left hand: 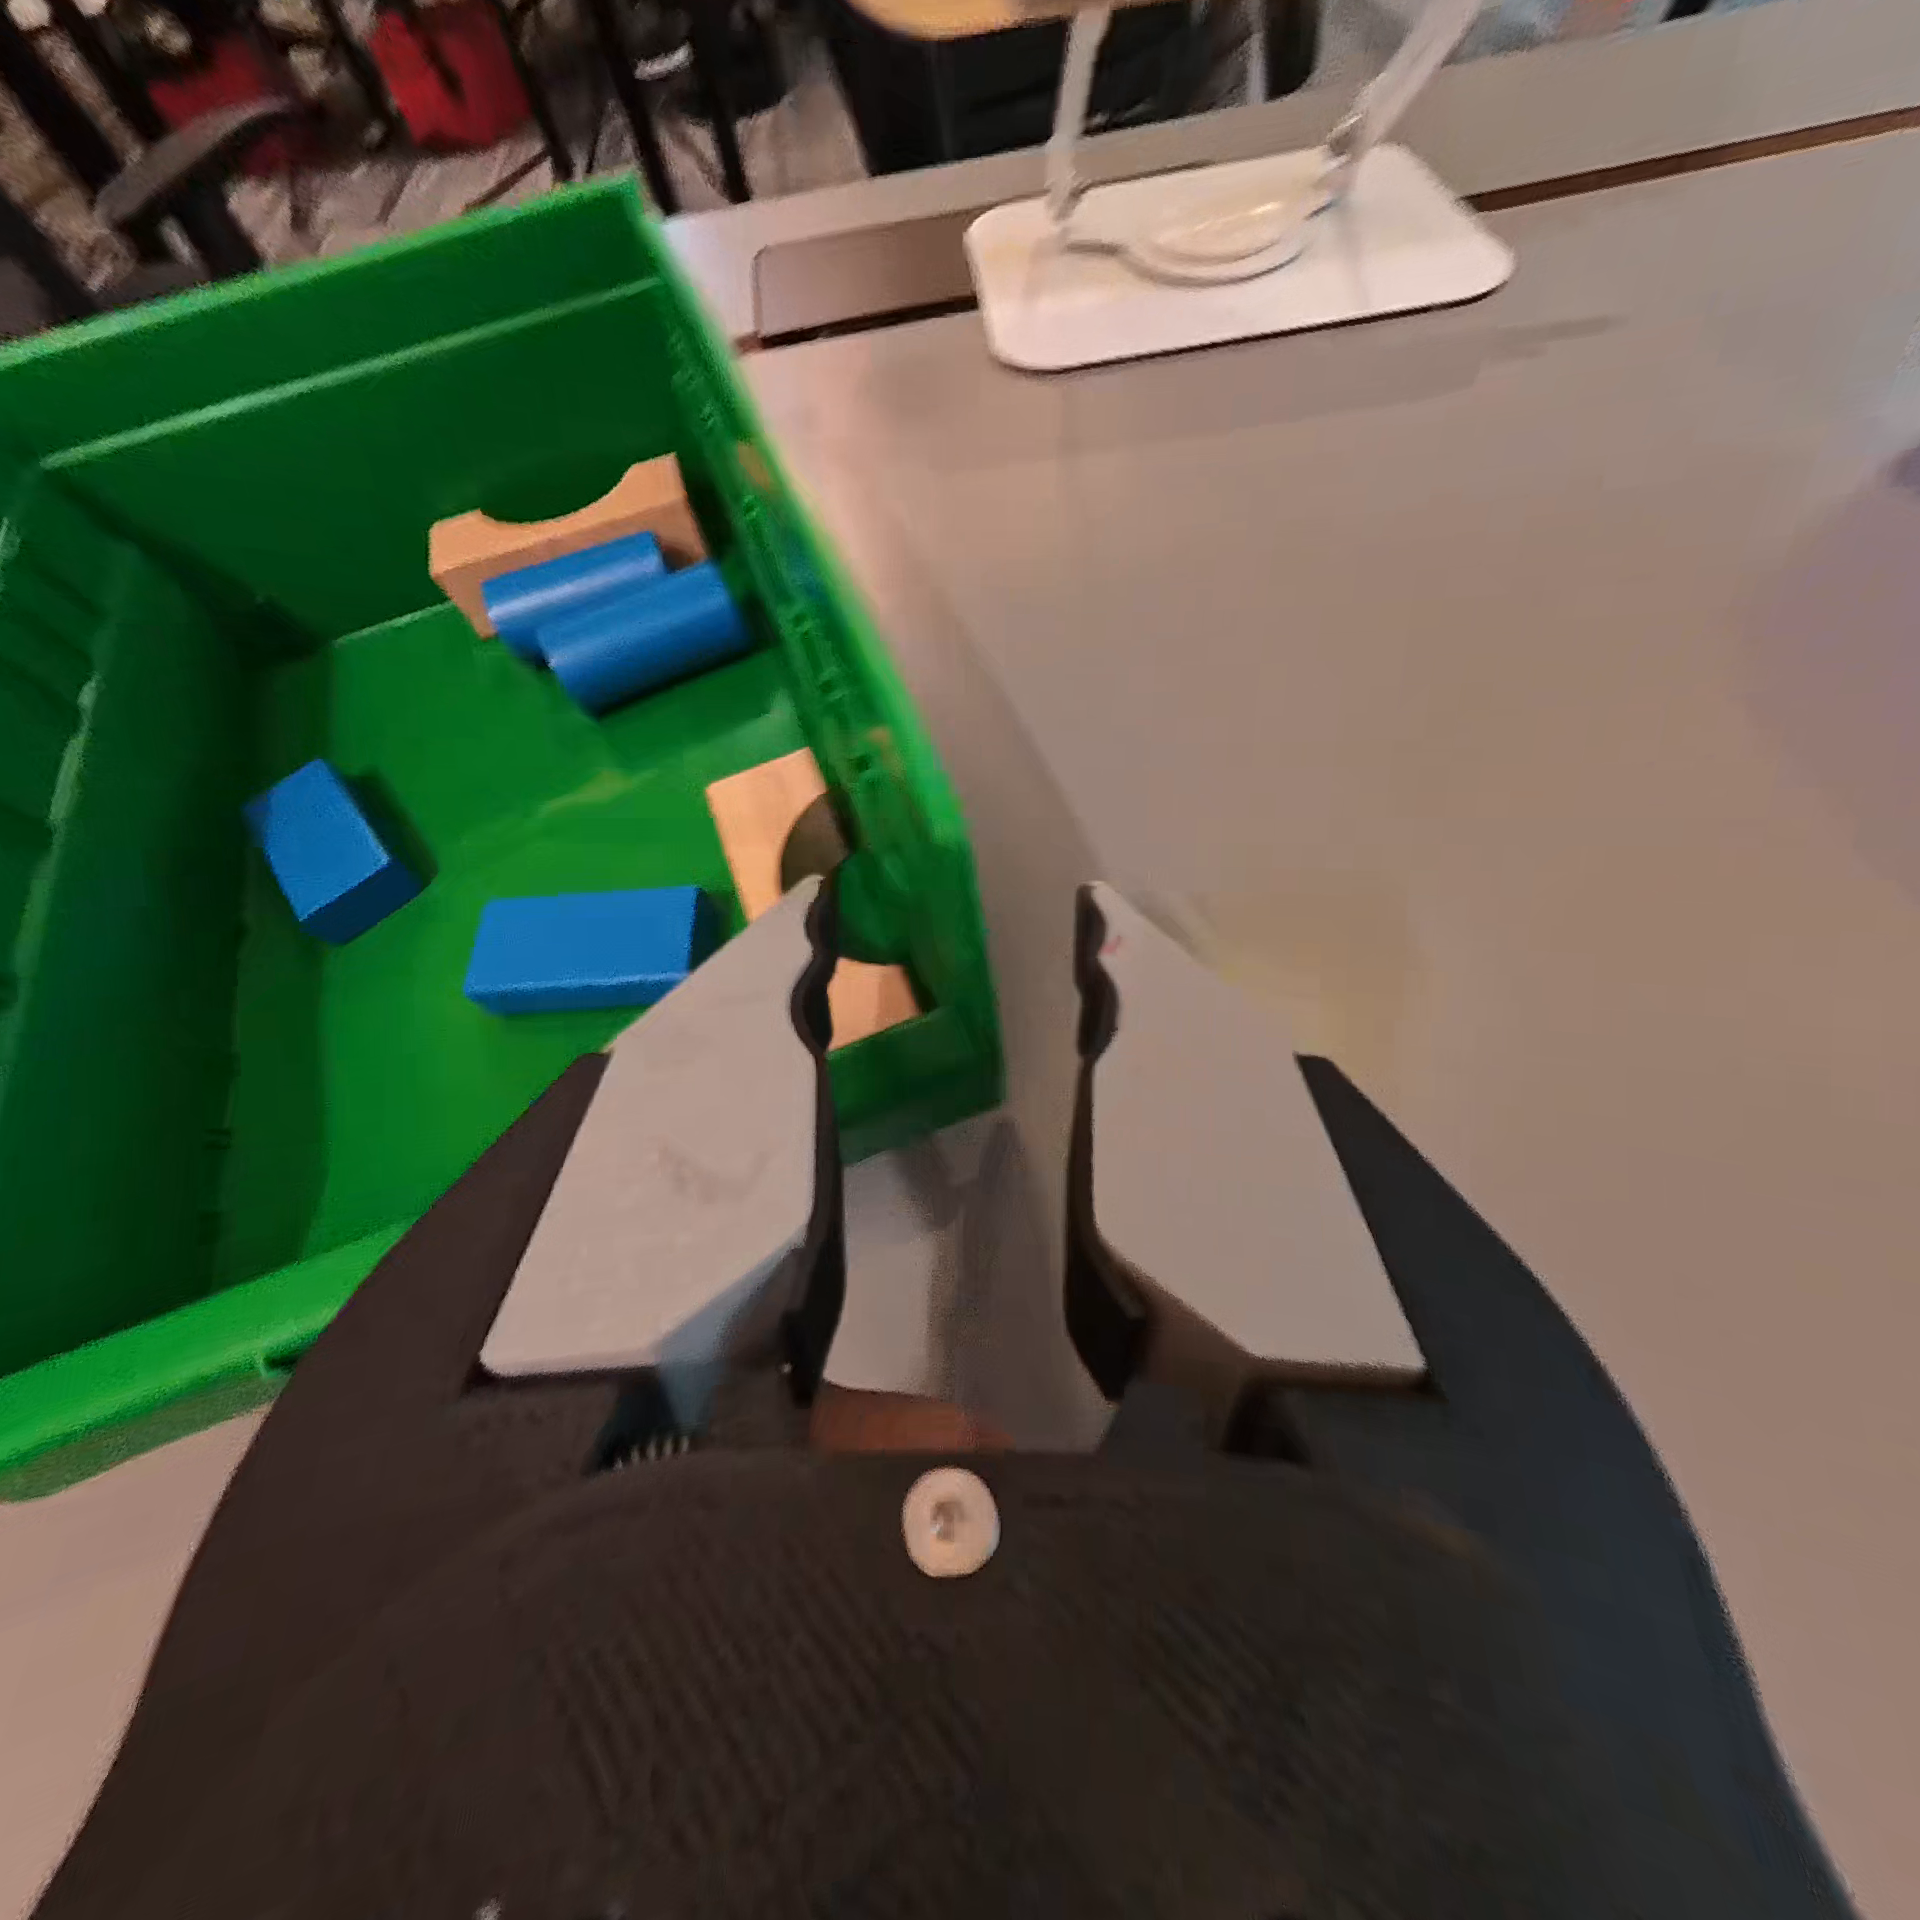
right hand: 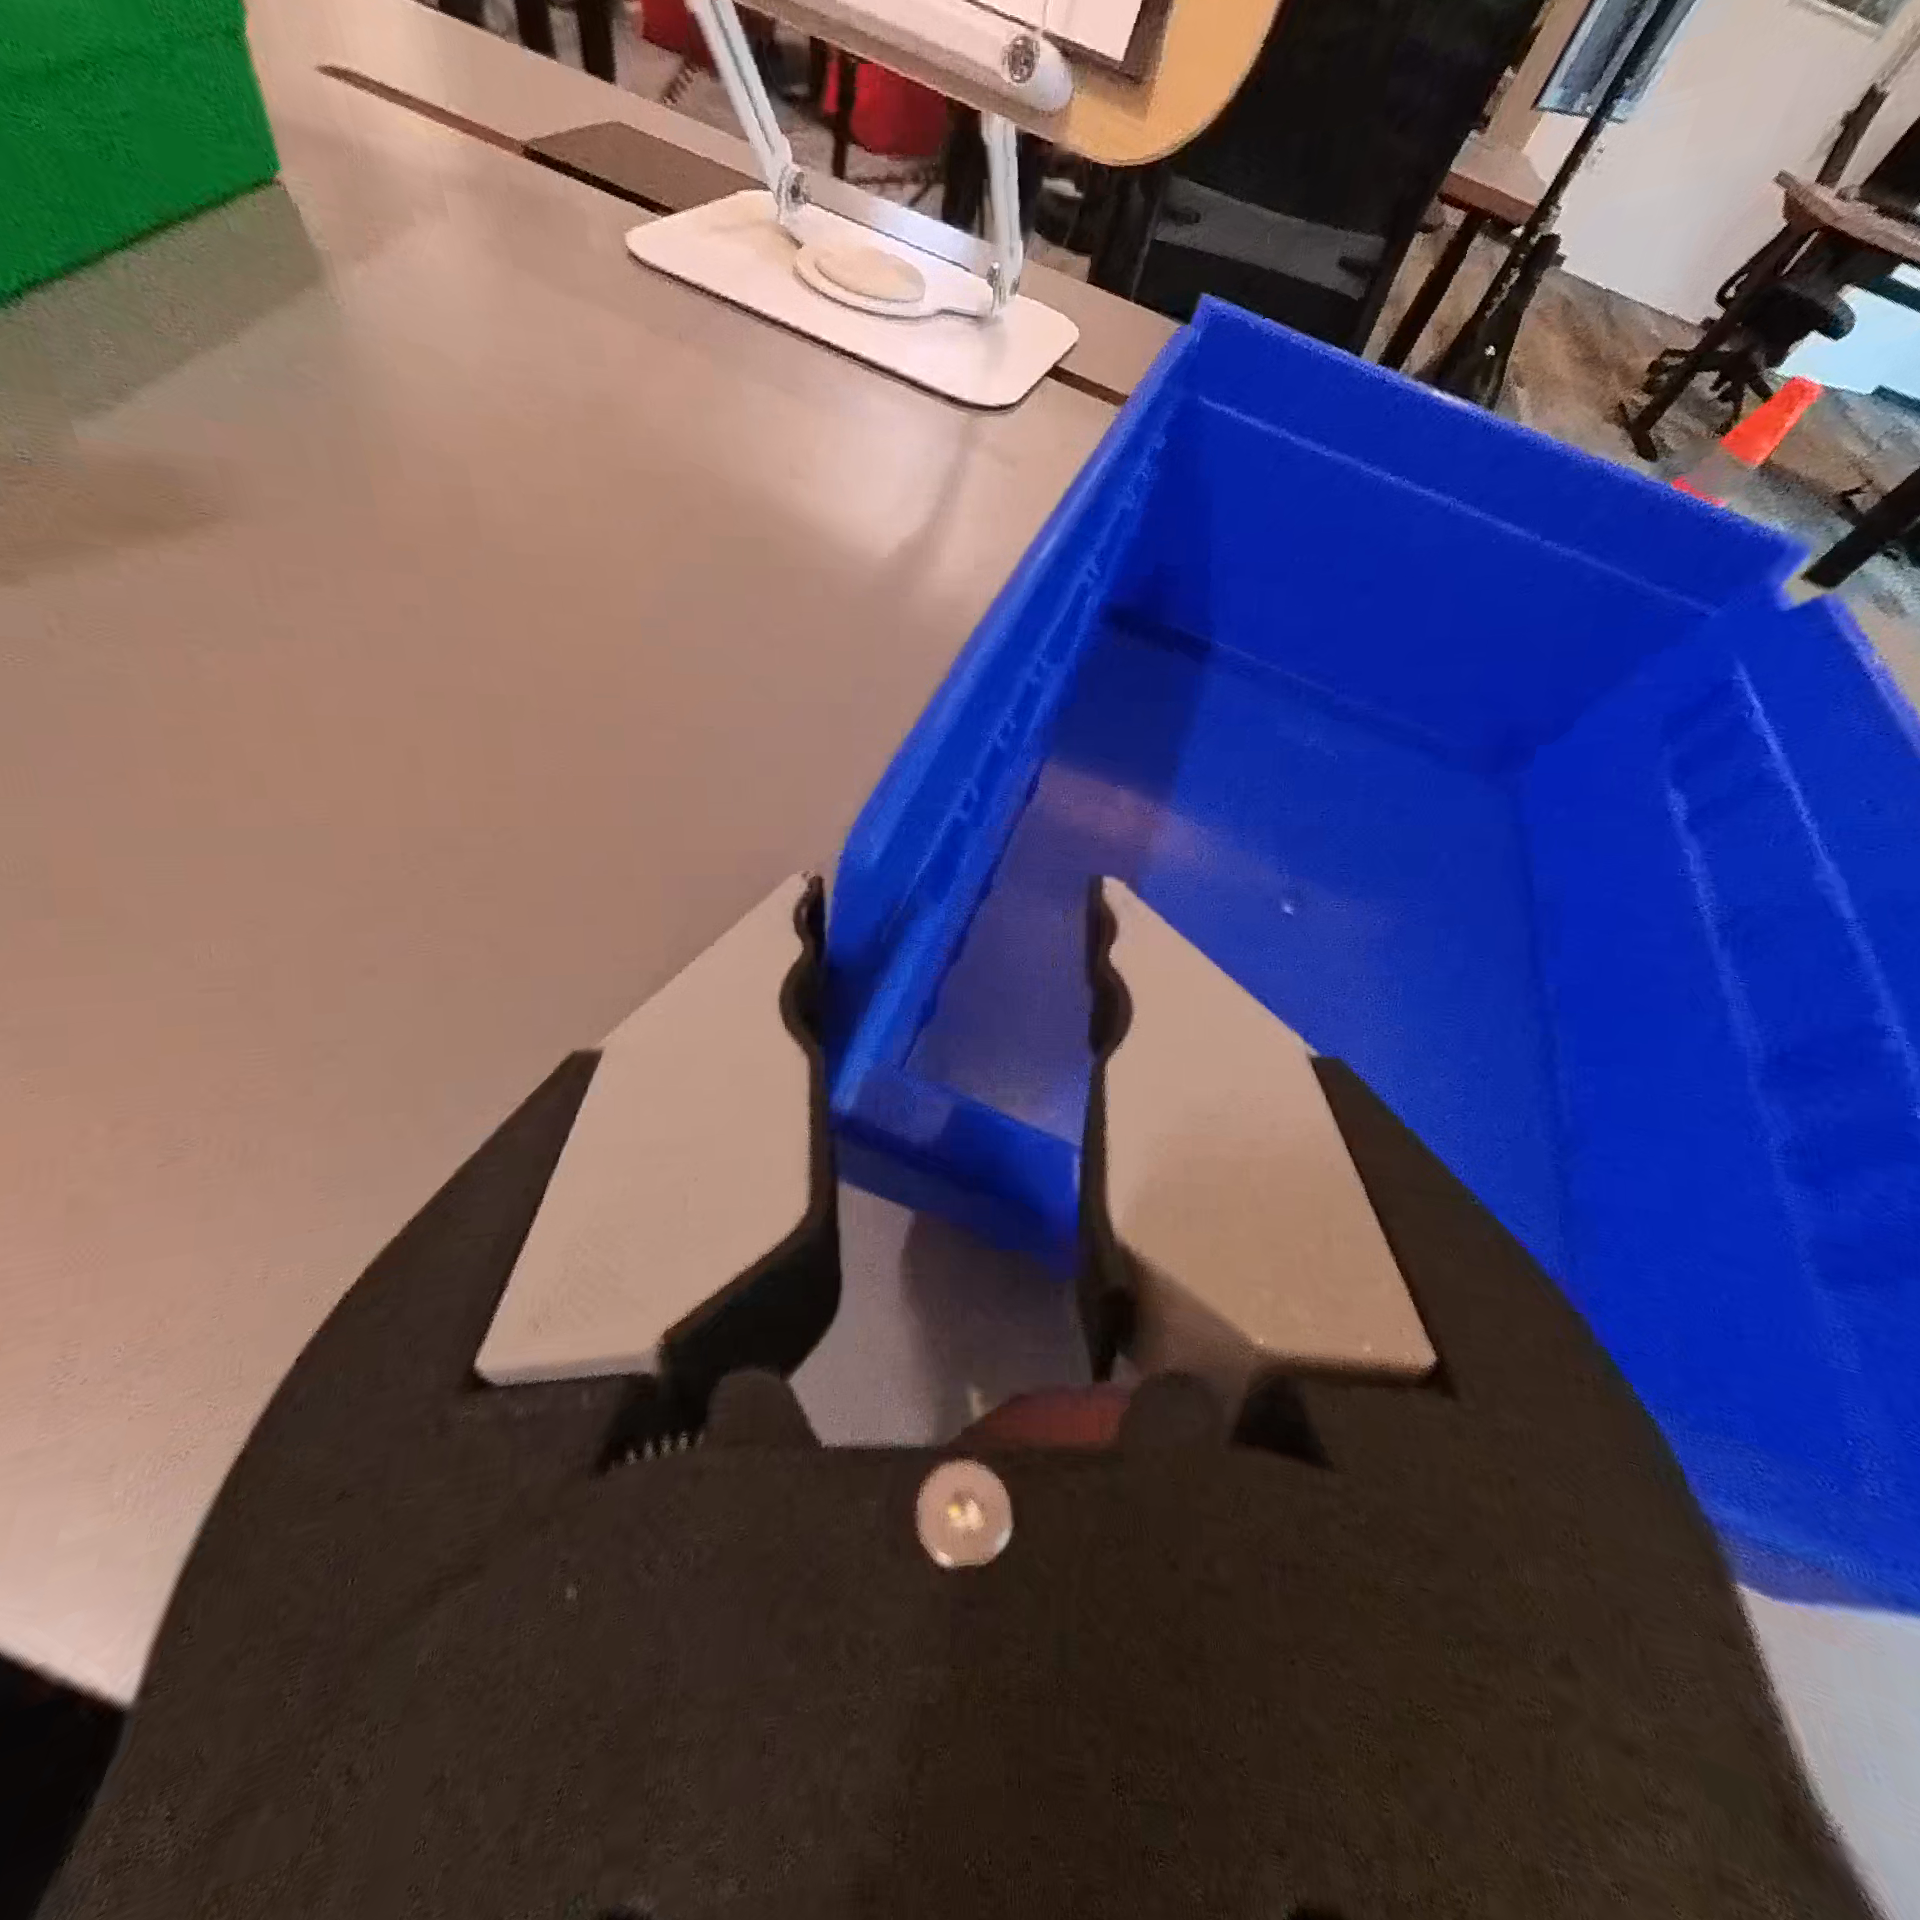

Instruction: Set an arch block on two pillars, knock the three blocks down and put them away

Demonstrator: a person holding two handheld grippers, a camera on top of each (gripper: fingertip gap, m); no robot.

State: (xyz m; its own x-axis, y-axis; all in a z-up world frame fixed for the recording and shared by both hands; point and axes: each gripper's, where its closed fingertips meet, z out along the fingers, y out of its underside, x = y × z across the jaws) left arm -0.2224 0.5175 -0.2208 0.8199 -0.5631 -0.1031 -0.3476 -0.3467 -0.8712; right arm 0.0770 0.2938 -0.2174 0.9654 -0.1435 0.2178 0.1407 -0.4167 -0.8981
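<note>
Left gripper (left hand: 951, 914) hangs with its jaws parted and nothing between them, over the near right corner of the green bin (left hand: 156, 1039), which sits on the grey table (left hand: 1455, 727). Inside the bin lie the blocks: one wooden arch (left hand: 561, 540) leans at the far wall with two blue cylinders (left hand: 623, 623) lying against it, a second arch (left hand: 764, 821) lies against the right wall just beyond the left fingertip (left hand: 800, 935), and two blue bricks (left hand: 587, 951) rest on the floor apart from each other. Right gripper (right hand: 951, 904) is likewise released and holds nothing, poised at the near left corner of the blue bin (right hand: 1558, 831), whose floor shows no blocks. A white lamp base (right hand: 862, 301) stands farther back on the table
</note>
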